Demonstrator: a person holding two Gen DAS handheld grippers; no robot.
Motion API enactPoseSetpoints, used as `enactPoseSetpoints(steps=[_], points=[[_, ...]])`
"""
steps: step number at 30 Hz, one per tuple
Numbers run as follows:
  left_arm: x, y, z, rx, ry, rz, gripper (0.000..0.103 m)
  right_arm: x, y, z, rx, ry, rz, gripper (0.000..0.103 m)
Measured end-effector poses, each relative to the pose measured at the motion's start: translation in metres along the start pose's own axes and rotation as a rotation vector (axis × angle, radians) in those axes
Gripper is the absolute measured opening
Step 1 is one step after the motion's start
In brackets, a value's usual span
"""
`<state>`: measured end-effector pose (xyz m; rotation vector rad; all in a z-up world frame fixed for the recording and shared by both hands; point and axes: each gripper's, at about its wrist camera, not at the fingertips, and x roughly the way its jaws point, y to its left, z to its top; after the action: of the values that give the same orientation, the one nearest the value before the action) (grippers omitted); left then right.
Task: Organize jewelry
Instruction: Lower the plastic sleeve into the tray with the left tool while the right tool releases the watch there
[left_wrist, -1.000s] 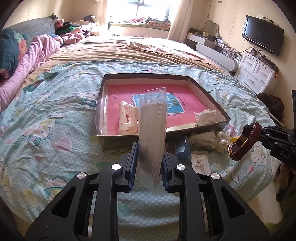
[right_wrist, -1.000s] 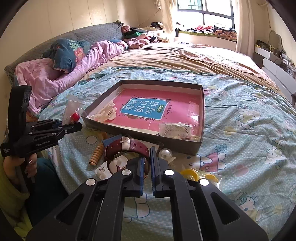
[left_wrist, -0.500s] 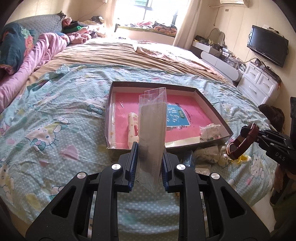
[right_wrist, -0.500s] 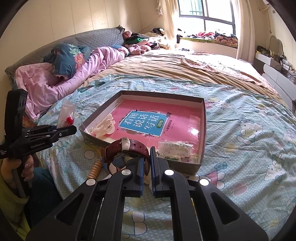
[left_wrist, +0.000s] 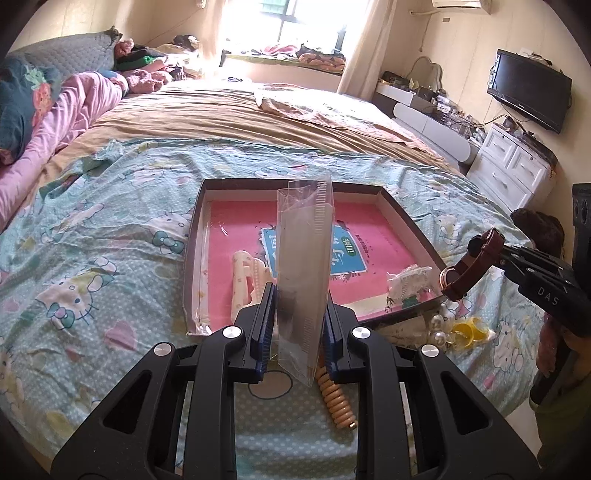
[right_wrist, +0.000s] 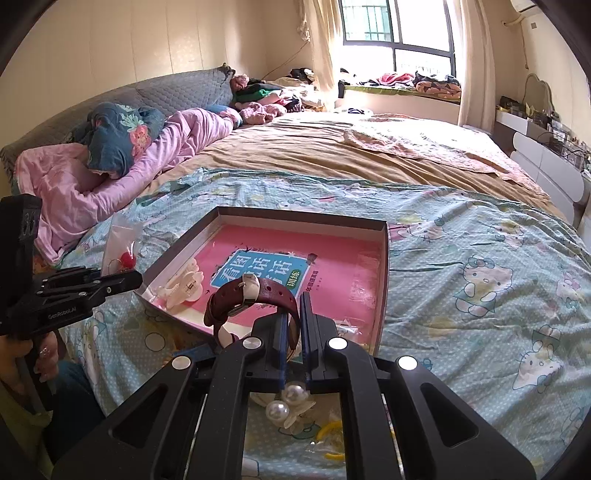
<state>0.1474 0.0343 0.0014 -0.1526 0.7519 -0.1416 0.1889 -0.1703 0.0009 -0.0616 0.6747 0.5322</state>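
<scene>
i am gripping a clear plastic bag (left_wrist: 304, 273) upright in my left gripper (left_wrist: 297, 321), jaws closed on it. my right gripper (right_wrist: 293, 332), at 3 o'clock, is clamping a maroon watch (right_wrist: 255, 299) above the open box's (right_wrist: 384, 280) near edge on the bed (right_wrist: 480, 295).

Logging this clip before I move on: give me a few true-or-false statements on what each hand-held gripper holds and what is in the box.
1. The left hand-held gripper holds a clear plastic bag. True.
2. The right hand-held gripper is empty. False: it grips a maroon watch.
3. A cream hair clip lies in the box. True.
4. The pearl earrings lie inside the box. False: they lie on the bedspread outside it.
</scene>
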Motion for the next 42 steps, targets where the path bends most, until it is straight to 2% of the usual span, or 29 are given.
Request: enactPoseSetpoints(steps=[7, 25, 42], points=[[0.01, -0.007, 0.008, 0.015, 0.005, -0.008, 0.015, 0.005, -0.009, 0.007, 0.012, -0.013, -0.018, 0.006], [0.059, -0.028, 0.014, 0.058, 0.086, -0.013, 0.015, 0.02, -0.03, 0.017, 0.051, -0.014, -0.076, 0.006], [0.083, -0.026, 0.004, 0.056, 0.14, -0.013, 0.015, 0.058, -0.044, 0.023, 0.084, 0.015, -0.109, 0.006]])
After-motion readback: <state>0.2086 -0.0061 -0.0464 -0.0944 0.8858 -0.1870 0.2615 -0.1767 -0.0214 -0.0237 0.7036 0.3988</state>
